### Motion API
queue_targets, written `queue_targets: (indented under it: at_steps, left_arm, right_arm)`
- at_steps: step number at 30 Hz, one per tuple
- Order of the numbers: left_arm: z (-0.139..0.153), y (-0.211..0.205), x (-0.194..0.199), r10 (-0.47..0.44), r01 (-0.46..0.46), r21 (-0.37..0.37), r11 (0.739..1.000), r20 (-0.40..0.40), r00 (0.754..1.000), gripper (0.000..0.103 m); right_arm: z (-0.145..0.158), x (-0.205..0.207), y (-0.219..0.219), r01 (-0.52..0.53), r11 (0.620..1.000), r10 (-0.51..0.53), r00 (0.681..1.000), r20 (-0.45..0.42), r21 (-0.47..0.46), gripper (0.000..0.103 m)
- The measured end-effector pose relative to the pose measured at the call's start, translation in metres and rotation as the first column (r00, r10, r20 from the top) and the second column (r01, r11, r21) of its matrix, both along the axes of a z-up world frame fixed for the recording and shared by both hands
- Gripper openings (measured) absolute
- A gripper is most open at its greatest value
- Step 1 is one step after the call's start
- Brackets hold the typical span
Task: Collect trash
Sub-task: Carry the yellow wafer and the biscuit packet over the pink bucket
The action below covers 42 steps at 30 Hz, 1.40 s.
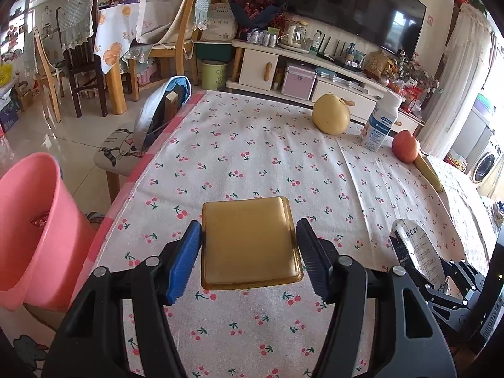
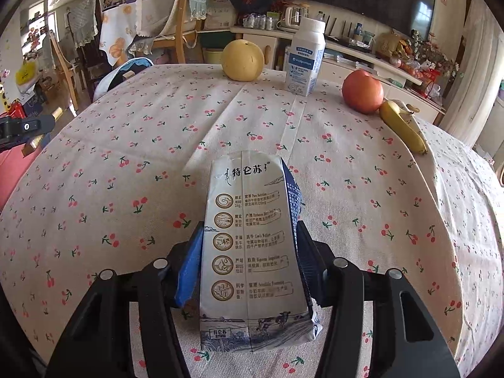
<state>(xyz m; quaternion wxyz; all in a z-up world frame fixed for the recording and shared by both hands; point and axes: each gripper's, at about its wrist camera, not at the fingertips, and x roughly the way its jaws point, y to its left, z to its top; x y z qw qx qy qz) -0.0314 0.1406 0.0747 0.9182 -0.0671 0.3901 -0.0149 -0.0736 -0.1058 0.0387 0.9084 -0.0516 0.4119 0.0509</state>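
Now the right gripper [image 2: 249, 258] is clamped on a carton [image 2: 252, 252] over the table [image 2: 94, 157]; the left gripper [image 1: 249, 252], fingers apart, straddles a tray [image 1: 249, 242]. Next: closing, then the bin [image 1: 28, 220] at left.

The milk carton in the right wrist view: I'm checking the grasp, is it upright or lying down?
Lying down: the milk carton rests flat on the tablecloth, printed side up, between the right hand-held gripper fingers.

Both grippers: black linkage arms, silver pivot screws, blue ribbed jaws
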Motion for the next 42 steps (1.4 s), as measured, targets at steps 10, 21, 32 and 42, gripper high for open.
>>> queue_targets:
  at_steps: [10,21,32,42]
  left_arm:
    - [0.014,0.026,-0.002,0.050,-0.050,0.003,0.999,0.040,0.998,0.063]
    - [0.030,0.065,-0.003,0.137,-0.137,-0.007,0.991,0.077,0.988,0.063]
    - [0.039,0.101,-0.003,0.214,-0.215,-0.010,0.977,0.103,0.971,0.063]
    - [0.044,0.140,-0.005,0.300,-0.299,-0.030,0.954,0.113,0.947,0.063]
  right_arm:
    - [0.032,-0.001,0.029,-0.031,0.998,0.028,0.998,0.049,0.060,0.056]
    - [0.061,0.003,0.079,-0.115,0.983,0.105,0.991,0.077,0.141,0.056]
    - [0.081,0.009,0.138,-0.217,0.963,0.202,0.974,0.100,0.163,0.056]
    - [0.094,0.014,0.190,-0.300,0.940,0.282,0.951,0.124,0.165,0.056]
